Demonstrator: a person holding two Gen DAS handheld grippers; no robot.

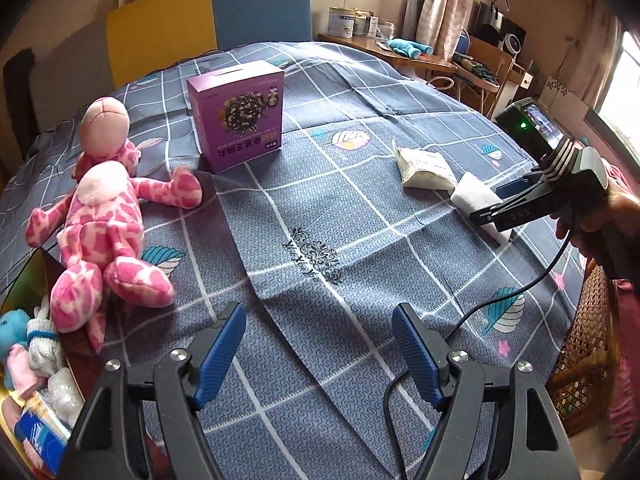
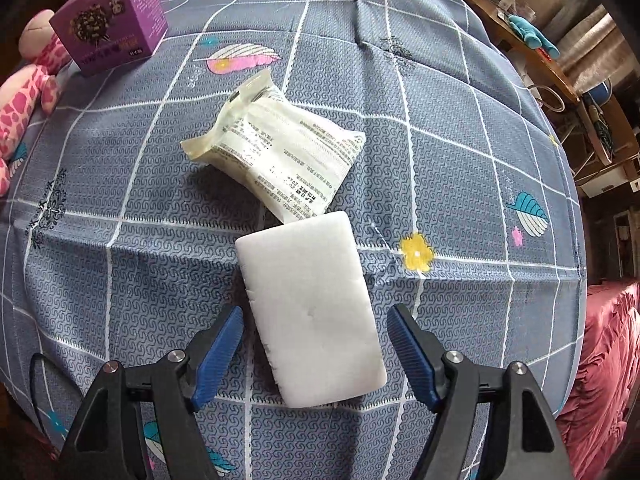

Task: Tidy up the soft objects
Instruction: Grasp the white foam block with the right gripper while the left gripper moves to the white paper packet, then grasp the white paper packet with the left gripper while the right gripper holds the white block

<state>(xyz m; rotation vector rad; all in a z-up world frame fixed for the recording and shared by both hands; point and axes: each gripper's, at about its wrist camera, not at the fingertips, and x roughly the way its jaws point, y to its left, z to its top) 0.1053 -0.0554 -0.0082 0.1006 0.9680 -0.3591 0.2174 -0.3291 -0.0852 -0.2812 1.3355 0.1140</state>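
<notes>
While my left gripper (image 1: 320, 354) hangs over bare tablecloth (image 1: 360, 216) with its jaws spread and nothing between them, my right gripper (image 2: 316, 354) points down at the white sponge block (image 2: 312, 312), which lies flat on the cloth between the parted blue pads (image 2: 222, 356); neither pad presses on it, so it is not gripped.

One container shows, at the lower left edge of the left wrist view: a bin (image 1: 24, 280) beside the table holding a light blue plush (image 1: 12, 334), a small white knitted toy (image 1: 40, 340), something pink and a blue-labelled packet (image 1: 38, 436); the rest I cannot make out. The right wrist view misses that bin entirely, but it alone shows the sponge's whole face and the printed text on the sealed white packet (image 2: 280, 148), whose corner lies just beside the sponge's far end.

On the table I count one sponge, one white packet, one purple box (image 1: 238, 114) standing upright, and one pink spotted plush (image 1: 104, 220) sprawled at the left. Only the left view shows my right hand (image 1: 600, 224) on its tool.
</notes>
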